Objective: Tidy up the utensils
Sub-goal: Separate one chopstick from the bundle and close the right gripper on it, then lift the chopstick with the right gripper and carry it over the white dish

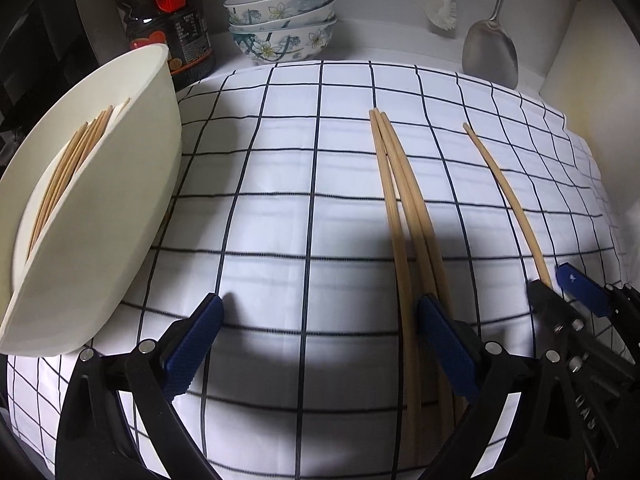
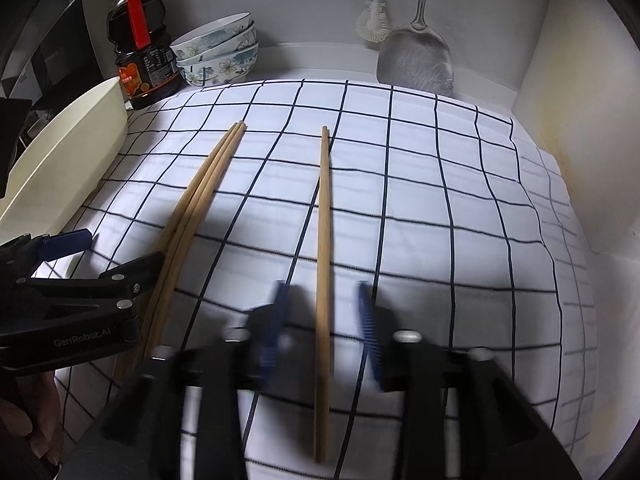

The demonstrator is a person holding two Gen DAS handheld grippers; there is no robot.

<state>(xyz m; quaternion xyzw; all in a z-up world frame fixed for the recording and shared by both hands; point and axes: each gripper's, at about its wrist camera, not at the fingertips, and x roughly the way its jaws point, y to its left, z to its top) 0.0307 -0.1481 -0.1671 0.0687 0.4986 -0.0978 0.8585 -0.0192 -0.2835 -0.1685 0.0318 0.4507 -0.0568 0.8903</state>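
Note:
Three wooden chopsticks (image 1: pixel 400 208) (image 2: pixel 200 200) lie bundled on the checked cloth (image 1: pixel 280 160). A single chopstick (image 1: pixel 504 184) (image 2: pixel 324 220) lies apart to their right. My left gripper (image 1: pixel 320 308) (image 2: pixel 126 246) stands wide open low over the cloth, and its right finger (image 1: pixel 444 336) rests over the bundle. My right gripper (image 2: pixel 322 296) (image 1: pixel 554 280) is open and straddles the single chopstick, with a gap on each side. A cream tub (image 1: pixel 100 220) (image 2: pixel 68 160) at the left holds several chopsticks (image 1: pixel 68 168).
Along the back wall stand a dark sauce bottle (image 1: pixel 168 32), a stack of flowered bowls (image 1: pixel 284 20), a white brush (image 1: pixel 440 8) and a metal spatula (image 1: pixel 490 48). A wall (image 2: pixel 580 140) closes the right side. A hand (image 2: pixel 24 420) shows at the lower left.

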